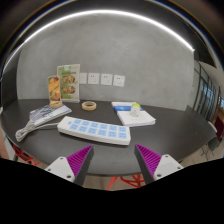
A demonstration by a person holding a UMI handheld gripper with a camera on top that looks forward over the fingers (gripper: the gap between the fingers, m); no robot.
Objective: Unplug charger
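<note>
Purple pads face each other on the two fingers of my claw [112,165], and the gap between them is wide; nothing is held and nothing stands between them. I am hovering over the near edge of a dark counter [175,138].

Just ahead of my fingers lies a long white power strip [95,130] with a row of pale blue sockets along its top, set at a slight angle across the counter. I cannot make out a plug seated in any of them. To the left of the strip sits a tangle of grey and white cable with what looks like a charger [40,118] in it, touching or very near the strip's left end; whether it is plugged in I cannot tell.

Beyond the strip, to the right, a flat white box [135,116] rests with a small blue thing [121,106] on top. A roll of tape [89,104] lies near the back wall. Left of it stand a printed packet [68,83] and a smaller orange carton [54,91], both upright against the grey wall, which carries a row of white wall sockets [105,79].
</note>
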